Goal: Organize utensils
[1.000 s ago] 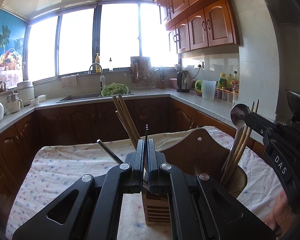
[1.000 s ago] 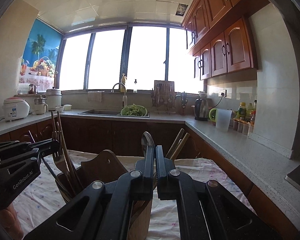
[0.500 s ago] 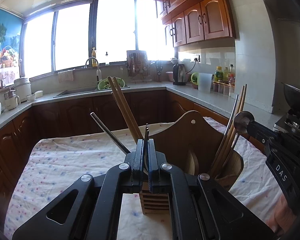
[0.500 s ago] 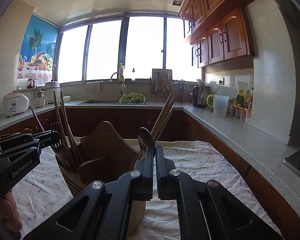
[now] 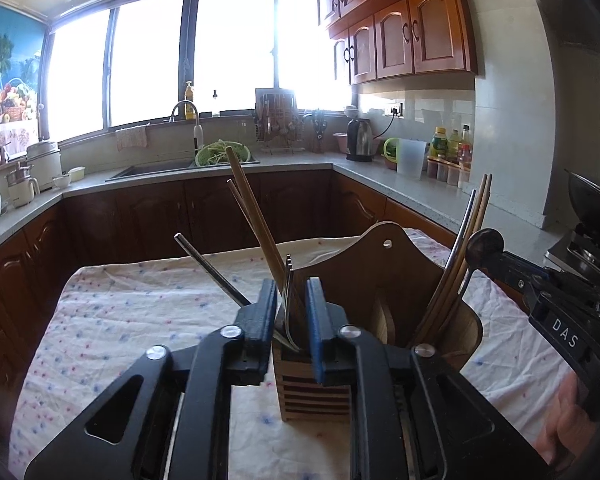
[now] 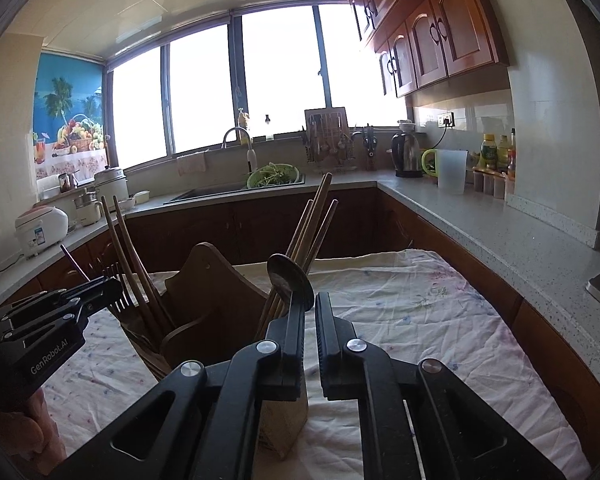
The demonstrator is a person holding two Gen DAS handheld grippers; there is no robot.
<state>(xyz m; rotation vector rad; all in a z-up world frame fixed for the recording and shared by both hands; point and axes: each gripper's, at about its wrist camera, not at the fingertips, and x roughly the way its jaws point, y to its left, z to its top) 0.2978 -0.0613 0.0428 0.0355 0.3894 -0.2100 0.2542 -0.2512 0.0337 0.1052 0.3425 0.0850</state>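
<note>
Left wrist view: one bench fills the foreground, draped in one white cloth with small coloured dots. One wooden holder stands on it, with a tall rounded back board between two compartments.

Two pairs of tongs reach over the holder, one over each compartment. The left tongs have just been opening; their jaws stand parted with the fork between them, and neither pad presses on it. The right tongs have also just been opening. A narrow gap shows between their jaws, and the spoon leans by the left finger, released. Two bits of writing can be read: "DAS" on the right tongs' body in the left wrist view, and "GenRobot.AI" on the left tongs' body in the right wrist view.

The left compartment holds two wooden chopsticks, one metal chopstick and the one fork, tines up. The right compartment holds several wooden chopsticks (at least three tips show in the right wrist view; the exact count is hard to tell) and the one spoon, bowl up. All of them lean outward from the back board.
</note>
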